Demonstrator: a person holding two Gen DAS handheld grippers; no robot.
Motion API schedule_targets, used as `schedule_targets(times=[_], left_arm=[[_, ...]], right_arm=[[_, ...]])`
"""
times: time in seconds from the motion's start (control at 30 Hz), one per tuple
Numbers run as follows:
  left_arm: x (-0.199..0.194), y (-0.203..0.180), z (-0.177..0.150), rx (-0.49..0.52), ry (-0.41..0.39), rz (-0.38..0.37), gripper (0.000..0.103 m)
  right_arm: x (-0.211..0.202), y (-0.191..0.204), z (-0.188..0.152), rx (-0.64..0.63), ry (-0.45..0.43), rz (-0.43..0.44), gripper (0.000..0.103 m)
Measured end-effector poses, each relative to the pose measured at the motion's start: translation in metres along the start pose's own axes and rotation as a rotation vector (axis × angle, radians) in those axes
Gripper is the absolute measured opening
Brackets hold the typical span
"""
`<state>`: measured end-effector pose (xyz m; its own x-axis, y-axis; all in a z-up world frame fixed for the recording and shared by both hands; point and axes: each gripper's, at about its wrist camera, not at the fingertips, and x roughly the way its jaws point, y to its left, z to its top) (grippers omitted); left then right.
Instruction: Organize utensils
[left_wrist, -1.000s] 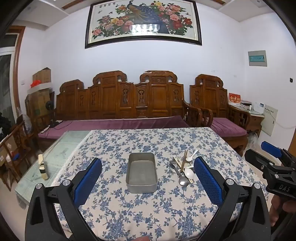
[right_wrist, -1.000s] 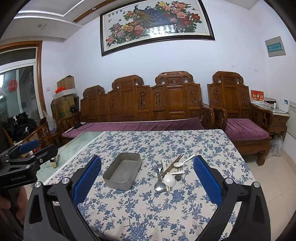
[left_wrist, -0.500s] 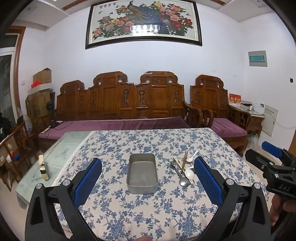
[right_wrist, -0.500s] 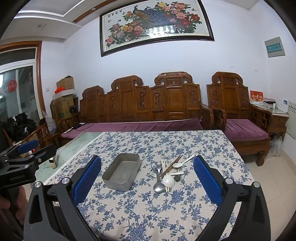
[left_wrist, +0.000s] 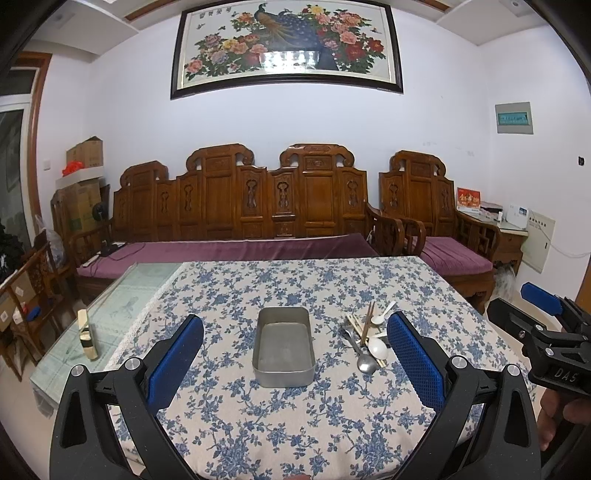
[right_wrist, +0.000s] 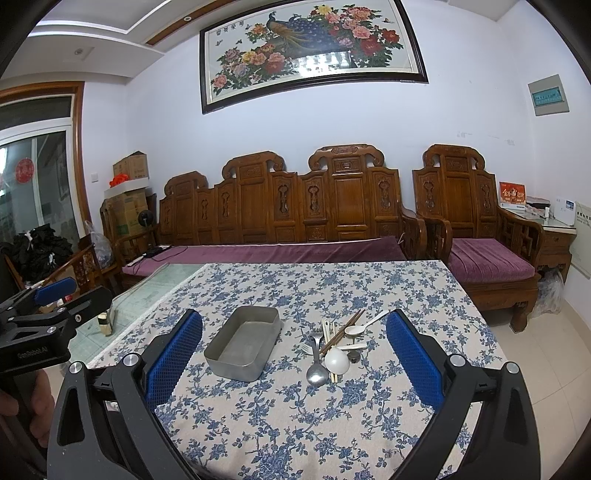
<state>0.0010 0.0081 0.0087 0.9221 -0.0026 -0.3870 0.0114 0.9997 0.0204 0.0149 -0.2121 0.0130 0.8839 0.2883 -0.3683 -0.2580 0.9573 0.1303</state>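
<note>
A bench under a blue-flowered white tablecloth fronts a carved wooden sofa with purple cushions. Mid-bench sits an empty rectangular grey metal tin; just right lies a heap of metal spoon, white spoons, fork and chopsticks. Left tongs and right tongs hover released, holding nothing.
</note>
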Motion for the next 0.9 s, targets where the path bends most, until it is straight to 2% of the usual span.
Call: schedule_targets(times=[0.9], left_arm=[[-0.006,-0.010,0.000,0.003,-0.006,-0.003,0.097]], right_arm=[[0.001,-0.002,0.001,0.000,-0.002,0.000,0.100]])
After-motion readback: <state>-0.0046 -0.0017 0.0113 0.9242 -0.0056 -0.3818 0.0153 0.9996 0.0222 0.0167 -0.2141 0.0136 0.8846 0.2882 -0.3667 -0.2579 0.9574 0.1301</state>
